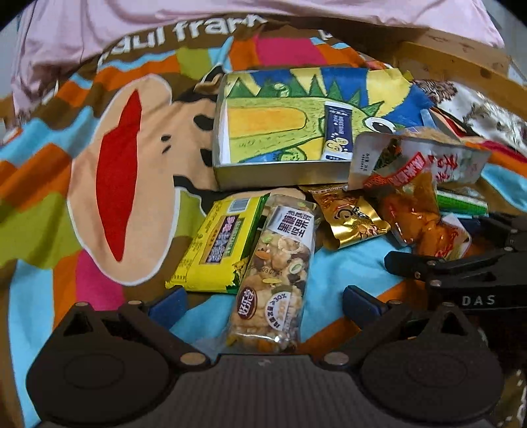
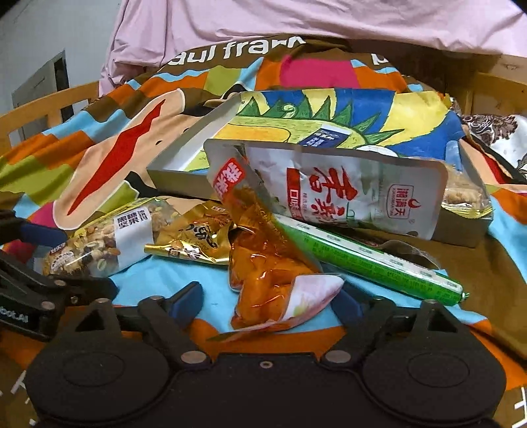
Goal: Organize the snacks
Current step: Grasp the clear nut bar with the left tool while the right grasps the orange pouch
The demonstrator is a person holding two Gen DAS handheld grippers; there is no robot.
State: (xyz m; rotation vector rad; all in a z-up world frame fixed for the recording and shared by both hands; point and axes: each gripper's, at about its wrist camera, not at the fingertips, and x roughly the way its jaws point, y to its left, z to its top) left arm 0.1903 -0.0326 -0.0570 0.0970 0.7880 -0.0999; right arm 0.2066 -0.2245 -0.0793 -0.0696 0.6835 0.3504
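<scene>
My left gripper (image 1: 265,304) stands open around the near end of a clear nut bar (image 1: 280,263), its blue pads apart from the wrapper on both sides. A yellow packet (image 1: 217,247) lies against the bar's left side. My right gripper (image 2: 268,301) is open with an orange packet (image 2: 263,273) lying between its fingers; the left pad is clear of it and the right pad is close to its white corner. A gold packet (image 2: 194,240), a green sausage stick (image 2: 362,260) and a white pouch (image 2: 346,194) are heaped around it. Behind stands a shallow box (image 1: 263,171) with a dinosaur drawing.
A blue sachet (image 1: 339,131) lies inside the box and a biscuit packet (image 2: 464,194) sits at its right end. Everything rests on a colourful cartoon bedspread (image 1: 98,164). A pink cloth (image 1: 197,19) lies at the back, a wooden frame (image 1: 461,62) at the right.
</scene>
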